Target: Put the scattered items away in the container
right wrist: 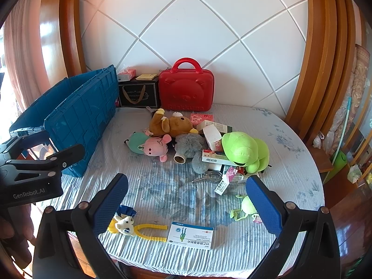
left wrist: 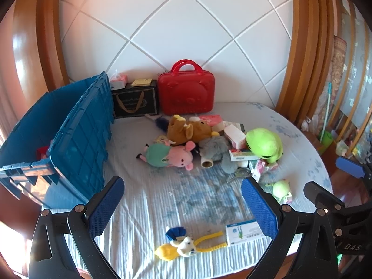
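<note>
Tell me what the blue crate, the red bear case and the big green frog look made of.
Blue crate: rigid moulded plastic, matte, ribbed grid walls.
Red bear case: likely hard plastic or leatherette shell, glossy, embossed bear face, moulded handle.
Big green frog: plush fabric, soft fuzzy surface, rounded stuffed shape.

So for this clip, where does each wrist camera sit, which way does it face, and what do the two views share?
Left wrist: sits behind the open left gripper, low over the near edge of the bed, facing the headboard; blue crate at left, right gripper intruding at right.
Right wrist: sits behind the open right gripper, facing the same way from slightly further right; left gripper and part of a hand show at left.
Shared: crate, red case, pink pig plush, green frog plush, white medicine box.
</note>
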Demonstrator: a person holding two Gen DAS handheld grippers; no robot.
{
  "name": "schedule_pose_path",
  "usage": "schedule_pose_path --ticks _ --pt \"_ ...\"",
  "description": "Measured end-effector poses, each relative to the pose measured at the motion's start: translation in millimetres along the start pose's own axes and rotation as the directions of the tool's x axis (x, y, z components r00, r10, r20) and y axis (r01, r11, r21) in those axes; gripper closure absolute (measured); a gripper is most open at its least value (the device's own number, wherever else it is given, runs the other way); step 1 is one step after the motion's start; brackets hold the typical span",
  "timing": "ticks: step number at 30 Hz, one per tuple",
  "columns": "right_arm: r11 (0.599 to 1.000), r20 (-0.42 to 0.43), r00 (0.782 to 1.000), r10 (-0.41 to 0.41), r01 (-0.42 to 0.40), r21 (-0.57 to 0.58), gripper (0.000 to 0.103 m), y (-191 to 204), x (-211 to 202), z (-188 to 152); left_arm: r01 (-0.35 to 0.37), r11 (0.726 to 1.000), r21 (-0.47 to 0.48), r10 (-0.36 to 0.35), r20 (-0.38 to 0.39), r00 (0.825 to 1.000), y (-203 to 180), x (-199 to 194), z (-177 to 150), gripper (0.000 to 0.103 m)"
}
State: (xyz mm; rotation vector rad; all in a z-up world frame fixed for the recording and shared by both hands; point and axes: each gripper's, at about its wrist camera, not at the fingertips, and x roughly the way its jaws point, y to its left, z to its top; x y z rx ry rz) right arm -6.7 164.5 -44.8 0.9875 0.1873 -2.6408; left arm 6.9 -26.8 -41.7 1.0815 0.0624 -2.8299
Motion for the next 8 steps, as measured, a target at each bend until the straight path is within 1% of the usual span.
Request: schedule_pose_path --ticks 4,7,8 --pt "1.000 0.001 1.000 0.000 0.000 -0.001 0.000 -0.3 0.3 -0.1 0.011 1.000 -0.015 -0.011 -0.010 1.000 1.5 2.6 0.4 0.001" --pt "1.000 0.002 1.000 -0.002 0.002 -0.002 0.000 -1.1 0.7 -0.2 0.032 0.999 -0.017 -0.032 0.012 0.999 0.8 0.0 0.8 0.001" --pt "1.000 0.003 1.000 -0.003 0.003 -0.002 0.000 -1.4 0.9 -0.2 0.028 0.999 -0.015 -0.028 0.024 0.999 -0.1 -1.6 1.1 0.001"
